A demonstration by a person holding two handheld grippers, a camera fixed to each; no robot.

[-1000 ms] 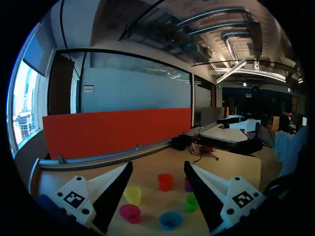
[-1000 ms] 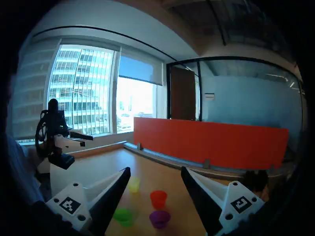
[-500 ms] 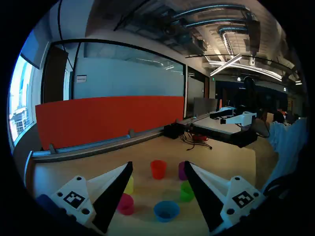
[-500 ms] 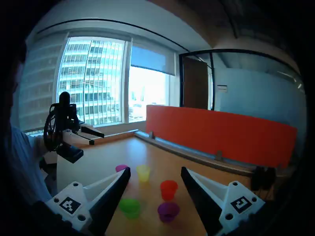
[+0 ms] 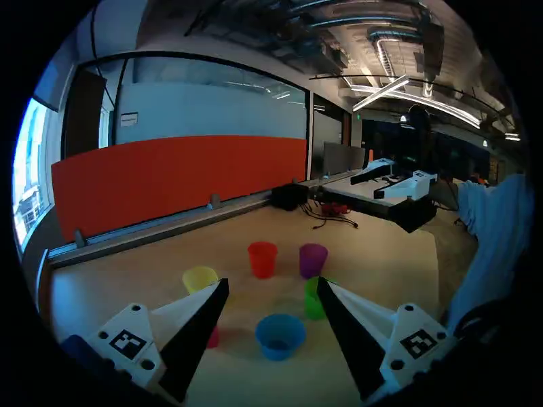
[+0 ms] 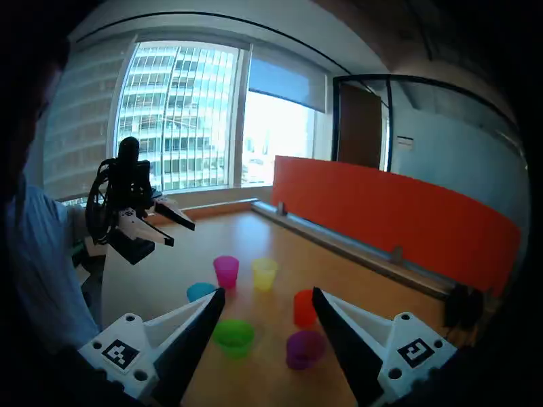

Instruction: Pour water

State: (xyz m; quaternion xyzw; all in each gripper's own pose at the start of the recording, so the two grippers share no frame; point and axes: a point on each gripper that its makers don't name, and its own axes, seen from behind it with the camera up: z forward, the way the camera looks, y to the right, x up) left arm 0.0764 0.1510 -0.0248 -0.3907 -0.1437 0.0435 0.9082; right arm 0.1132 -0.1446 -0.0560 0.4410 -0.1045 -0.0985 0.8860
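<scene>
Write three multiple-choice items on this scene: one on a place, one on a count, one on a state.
1. The blue cup stands: A) stacked in another cup B) between the left gripper's jaws C) on the floor
2. How many cups stand on the table? A) three B) four C) six
3. The right gripper's jaws are: A) open and empty B) shut on a cup C) shut on a bottle
Key: 1 B, it sits alone in the gap; 2 C, six colours show; 3 A, a wide gap holds nothing.

Cups crowd the middle of the table [image 5: 394, 264]: blue cup [image 5: 279, 336] nearest, red cup [image 5: 263, 259] and purple cup [image 5: 313, 260] behind. Open wood surrounds them; a divider [image 5: 176, 176] walls the far edge.
</scene>
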